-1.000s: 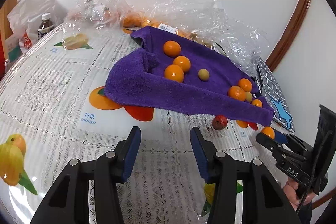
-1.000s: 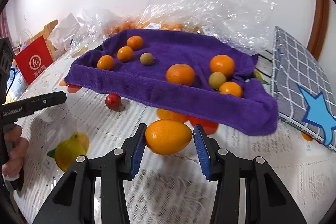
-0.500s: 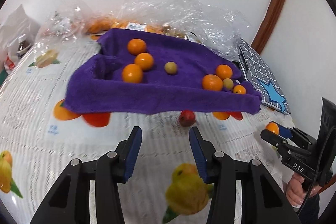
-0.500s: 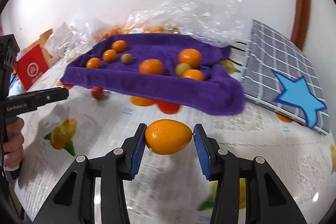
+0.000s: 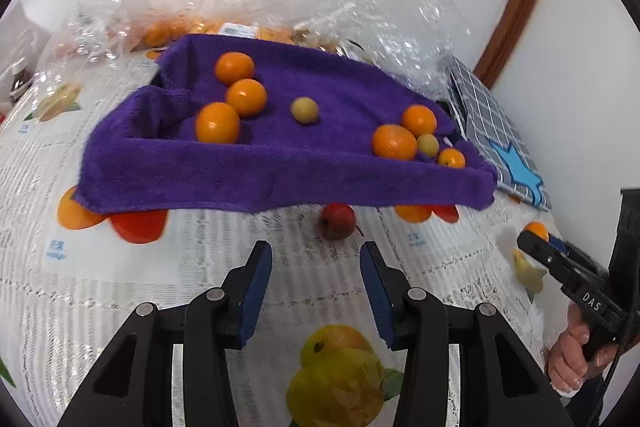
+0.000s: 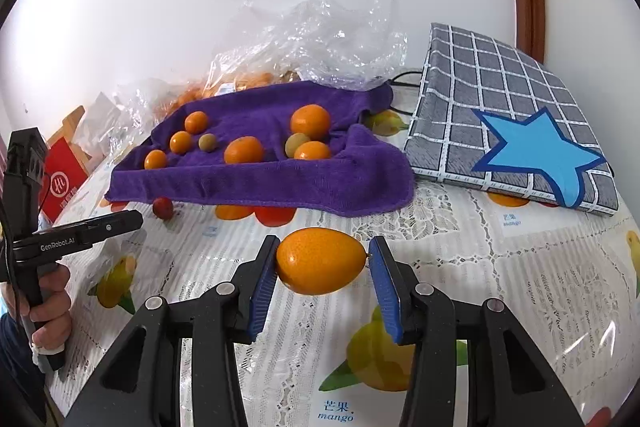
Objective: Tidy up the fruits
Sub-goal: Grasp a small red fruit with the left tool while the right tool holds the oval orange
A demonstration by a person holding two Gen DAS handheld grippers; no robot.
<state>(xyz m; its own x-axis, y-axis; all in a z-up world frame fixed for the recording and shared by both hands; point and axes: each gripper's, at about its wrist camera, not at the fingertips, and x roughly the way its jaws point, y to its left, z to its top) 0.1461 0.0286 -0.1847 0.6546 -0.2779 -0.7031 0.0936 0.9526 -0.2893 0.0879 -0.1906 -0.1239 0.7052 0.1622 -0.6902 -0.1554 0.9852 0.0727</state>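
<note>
We carry kumquat [image 6: 320,261] clamped in right gripper [image 6: 322,267] toward purple towel [image 6: 280,179] near edge; left gripper [image 5: 316,291] gapes empty; release low, gently.

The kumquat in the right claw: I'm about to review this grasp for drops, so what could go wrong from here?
1. The kumquat is pinched only at its two narrow ends by the right claw, so it may pivot or squirt out.
2. The purple towel has a raised, folded front edge; fruit released low may catch on it and roll back.
3. The red fruit lies loose on the table just ahead of the open left claw, which might nudge it.
</note>
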